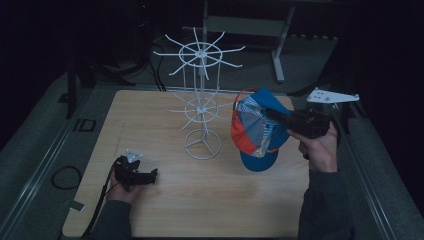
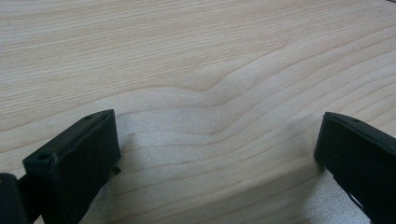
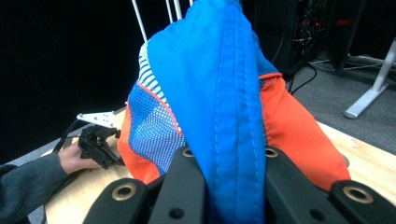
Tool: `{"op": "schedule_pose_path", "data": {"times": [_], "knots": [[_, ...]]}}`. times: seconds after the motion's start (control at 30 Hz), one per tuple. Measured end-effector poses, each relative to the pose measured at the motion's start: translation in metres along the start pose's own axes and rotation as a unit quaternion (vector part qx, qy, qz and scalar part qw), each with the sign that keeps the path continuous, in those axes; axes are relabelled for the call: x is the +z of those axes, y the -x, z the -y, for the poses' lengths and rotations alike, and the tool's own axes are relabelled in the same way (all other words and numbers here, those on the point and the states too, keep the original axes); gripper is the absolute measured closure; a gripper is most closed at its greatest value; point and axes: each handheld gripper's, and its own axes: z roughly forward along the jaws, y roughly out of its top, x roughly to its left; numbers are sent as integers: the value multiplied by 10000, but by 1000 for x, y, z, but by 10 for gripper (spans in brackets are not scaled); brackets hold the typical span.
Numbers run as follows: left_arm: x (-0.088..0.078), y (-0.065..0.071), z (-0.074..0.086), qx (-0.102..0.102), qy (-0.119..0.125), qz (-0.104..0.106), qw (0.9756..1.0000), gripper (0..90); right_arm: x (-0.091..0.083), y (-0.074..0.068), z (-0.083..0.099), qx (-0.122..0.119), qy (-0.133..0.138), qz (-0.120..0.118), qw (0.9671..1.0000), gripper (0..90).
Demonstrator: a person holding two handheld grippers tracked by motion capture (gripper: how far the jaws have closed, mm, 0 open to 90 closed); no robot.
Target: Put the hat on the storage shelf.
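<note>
A blue and orange cap (image 1: 257, 131) hangs in the air over the right part of the worktop (image 1: 165, 210), just beside a white wire rack (image 1: 201, 102). The right tool (image 1: 274, 116) is clamped on the cap's blue cloth, with its two black jaws pressed on a stitched fold. The cap has a striped patch and a blue mesh patch. The left tool (image 1: 150, 176) rests low near the front left, well apart from the cap, with its jaws wide apart and just bare wood between them. The worktop is pale wood with wavy grain and lots of free room around the rack. The room behind is dark, with a grey floor, cables and a desk leg. No writing can be read.
</note>
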Motion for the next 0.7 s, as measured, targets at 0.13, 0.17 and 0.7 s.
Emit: {"op": "schedule_pose_path", "data": {"times": [0.13, 0.17, 0.7], "knots": [[0, 0, 0, 1, 0, 0, 10000, 2, -1, 0, -2, 6, 45, -8, 10000, 875], [0, 0, 0, 2, 0, 0, 10000, 2, -1, 0, -3, 5, 49, -9, 10000, 876], [0, 0, 0, 2, 1, 0, 10000, 2, -10, 4, -13, 40, 253, 3, 9997, 875]]}}
